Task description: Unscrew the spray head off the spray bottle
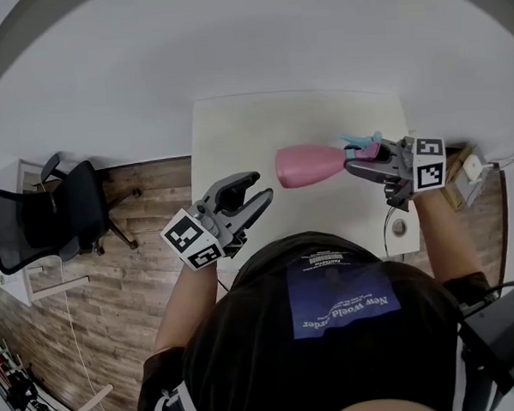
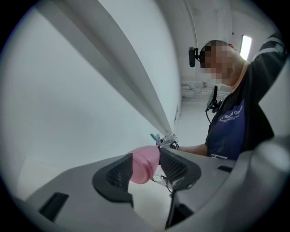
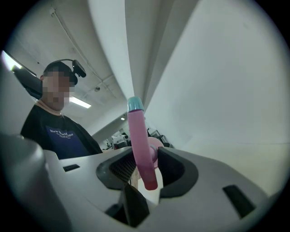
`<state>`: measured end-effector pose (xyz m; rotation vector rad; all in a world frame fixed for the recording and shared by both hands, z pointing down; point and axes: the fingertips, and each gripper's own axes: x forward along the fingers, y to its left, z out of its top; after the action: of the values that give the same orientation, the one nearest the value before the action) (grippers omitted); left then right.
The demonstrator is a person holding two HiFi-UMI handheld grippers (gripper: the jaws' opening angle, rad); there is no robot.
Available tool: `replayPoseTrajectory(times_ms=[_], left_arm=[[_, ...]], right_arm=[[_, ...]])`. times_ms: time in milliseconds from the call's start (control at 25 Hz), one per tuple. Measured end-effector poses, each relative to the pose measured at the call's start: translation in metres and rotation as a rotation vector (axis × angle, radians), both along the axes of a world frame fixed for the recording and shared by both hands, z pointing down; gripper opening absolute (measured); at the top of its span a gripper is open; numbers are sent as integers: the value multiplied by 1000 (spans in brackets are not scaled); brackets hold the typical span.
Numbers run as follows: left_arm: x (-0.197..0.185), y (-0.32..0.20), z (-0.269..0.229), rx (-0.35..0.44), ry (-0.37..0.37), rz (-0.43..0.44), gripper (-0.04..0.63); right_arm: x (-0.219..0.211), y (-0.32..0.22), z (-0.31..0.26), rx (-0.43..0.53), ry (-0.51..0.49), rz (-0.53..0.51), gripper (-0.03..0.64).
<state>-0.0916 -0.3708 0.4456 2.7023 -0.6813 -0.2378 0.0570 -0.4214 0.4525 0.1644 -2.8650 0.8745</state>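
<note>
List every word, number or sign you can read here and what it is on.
"New World": large print on the person's shirt; the word after it is not clear.
Small print beside it: too small to read.
Marker cubes: black-and-white patterns, no words.
Pink spray bottle: no label shows.

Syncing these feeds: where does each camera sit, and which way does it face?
Head view: on the person's head, facing steeply down at the table; forearms, left tool, right tool show.
Left gripper view: on the left tool, facing the bottle base past its open jaws; torso behind.
Right gripper view: on the right tool, jaws gripping the spray head; torso left.
Shared: both gripper views show the torso.
</note>
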Motion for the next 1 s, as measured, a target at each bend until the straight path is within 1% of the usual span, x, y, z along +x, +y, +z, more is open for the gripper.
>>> replayPoseTrajectory(times_ms=[80, 160, 240, 320, 360, 520, 680, 800, 880, 1000], left_arm=[[8, 1, -9, 17, -6, 35, 248], [17, 3, -18, 37, -7, 63, 329], [27, 3, -24, 47, -1, 89, 391], [37, 5, -29, 60, 1, 121, 470], [42, 7, -32, 70, 0, 140, 493], [50, 18, -45, 107, 13, 191, 514], [56, 29, -52, 123, 19, 229, 514], [65, 34, -58, 143, 24, 264, 514], [66, 35, -59, 148, 9, 271, 514], [67, 35, -54, 150, -27, 277, 512]], right_arm=[[-1, 7, -13, -1, -56, -13, 140], [-4, 16, -23, 1, -95, -35, 140], [-7, 25, -29, 0, -126, -59, 141], [-10, 32, -34, -7, -155, -81, 140], [-12, 35, -36, -13, -168, -90, 140], [-23, 47, -46, -34, -216, -117, 140], [-34, 61, -51, -34, -227, -152, 140], [-35, 62, -55, -59, -255, -151, 140], [-35, 61, -57, -67, -268, -145, 140], [-36, 61, -57, -42, -247, -139, 141]])
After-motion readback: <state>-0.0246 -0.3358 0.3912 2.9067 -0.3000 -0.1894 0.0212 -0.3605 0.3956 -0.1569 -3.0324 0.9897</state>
